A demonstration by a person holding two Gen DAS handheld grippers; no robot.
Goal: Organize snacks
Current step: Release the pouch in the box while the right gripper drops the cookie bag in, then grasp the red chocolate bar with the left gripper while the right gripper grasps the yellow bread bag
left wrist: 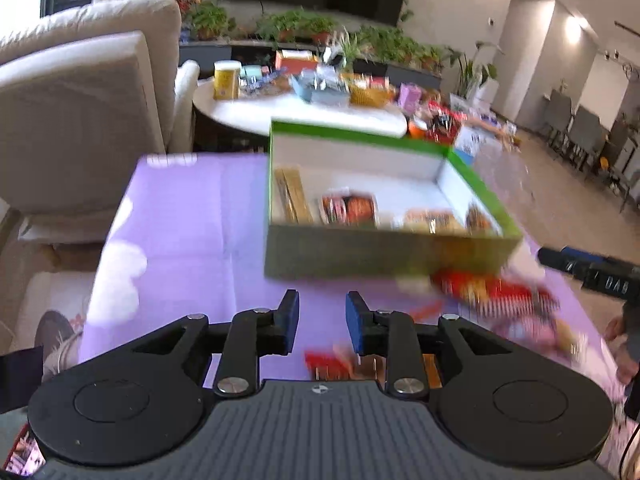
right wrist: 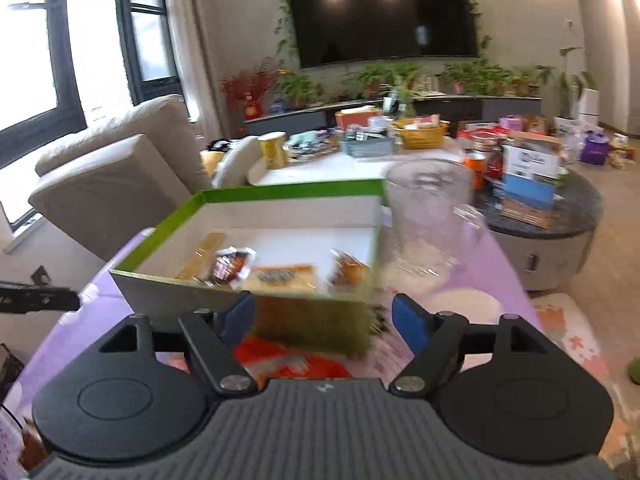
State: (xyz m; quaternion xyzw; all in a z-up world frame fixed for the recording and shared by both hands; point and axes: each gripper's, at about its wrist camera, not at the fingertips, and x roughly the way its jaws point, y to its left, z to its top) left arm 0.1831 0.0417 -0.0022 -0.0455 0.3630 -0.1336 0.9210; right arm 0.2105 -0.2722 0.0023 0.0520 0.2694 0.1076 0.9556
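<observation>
A green-rimmed cardboard box [left wrist: 280,184] stands on a purple tablecloth [left wrist: 192,216] and holds several snack packets [left wrist: 348,208]. It also shows in the right wrist view [right wrist: 160,224]. My left gripper [left wrist: 322,320] is open and empty, just in front of the box. More snack packets [left wrist: 496,292] lie loose on the cloth to its right, and one red packet [left wrist: 328,364] lies under its fingers. My right gripper [right wrist: 324,316] is open wide and empty, close to the box's near wall, above an orange-red packet [right wrist: 288,356].
A clear plastic container [right wrist: 428,208] stands right of the box. A beige sofa [left wrist: 80,120] is to the left. Beyond are a white table [left wrist: 300,110] and a dark round table [right wrist: 560,216], both crowded with boxes, baskets and cans.
</observation>
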